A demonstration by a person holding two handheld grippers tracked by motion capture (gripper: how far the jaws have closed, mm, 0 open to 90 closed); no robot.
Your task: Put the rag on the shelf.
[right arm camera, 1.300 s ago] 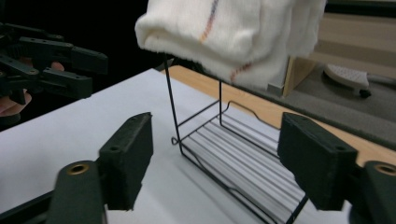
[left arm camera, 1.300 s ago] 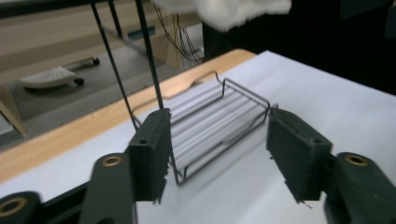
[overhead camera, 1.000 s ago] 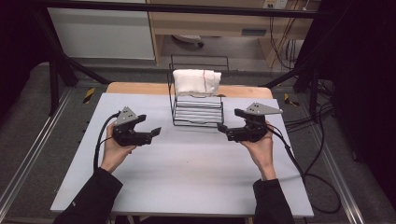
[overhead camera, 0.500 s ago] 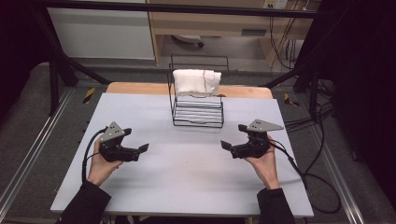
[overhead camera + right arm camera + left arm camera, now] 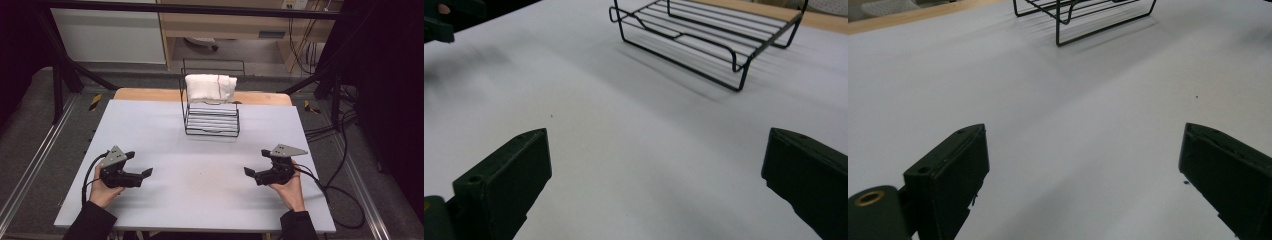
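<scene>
A black wire rack (image 5: 211, 121) stands at the back middle of the white table (image 5: 165, 130), and a folded white cloth (image 5: 210, 87) hangs over its upright back. My left gripper (image 5: 146, 173) rests low near the front left and points right. My right gripper (image 5: 248, 171) sits near the front right and points left. Both have just been opening and stand open, with nothing between the jaws. In the left gripper view the left gripper (image 5: 1083, 175) frames bare table, with the rack (image 5: 1083, 15) beyond. In the right gripper view the right gripper (image 5: 656, 175) faces the rack (image 5: 709, 35).
A wooden strip (image 5: 145, 94) runs along the table's rear edge. Black cables (image 5: 335, 190) trail off the right side to the floor. Dark frame posts (image 5: 57, 75) stand at the back corners. The left gripper (image 5: 439, 20) shows far off in the right gripper view.
Both hands have drawn back from the rack toward the table's front edge, moved apart and come down. The jaws stand wider than a second ago. The rack and cloth have not moved.
</scene>
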